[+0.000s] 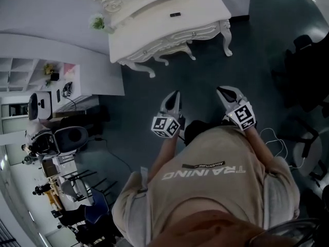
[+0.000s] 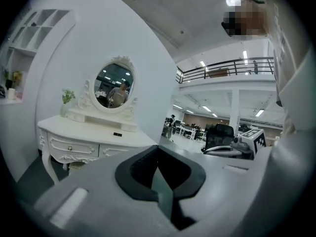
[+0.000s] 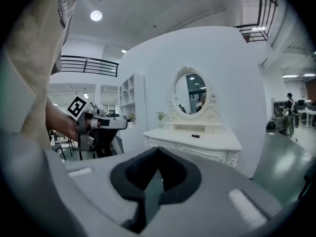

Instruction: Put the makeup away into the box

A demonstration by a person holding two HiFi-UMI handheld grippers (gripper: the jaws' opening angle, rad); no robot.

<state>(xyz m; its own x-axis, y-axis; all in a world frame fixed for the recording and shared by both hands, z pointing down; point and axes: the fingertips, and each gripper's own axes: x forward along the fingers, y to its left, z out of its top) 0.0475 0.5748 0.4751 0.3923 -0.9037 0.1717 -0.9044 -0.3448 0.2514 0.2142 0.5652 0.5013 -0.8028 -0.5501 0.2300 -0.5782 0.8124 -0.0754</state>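
The person's beige shirt reads "TRAINING" (upside down here), with a smaller "ADVENTURE" label beside it.

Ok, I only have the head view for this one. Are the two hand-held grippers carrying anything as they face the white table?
Observer: No. In its own view the left hand-held gripper has its jaws together with nothing between them.
Operator: And the right one?
Observer: The same. The right hand-held gripper is shut and empty in its own view.
Operator: What stands at the back of the table? I only see a rim at the top edge.
Observer: An oval mirror in a carved white frame stands upright on the dressing table.
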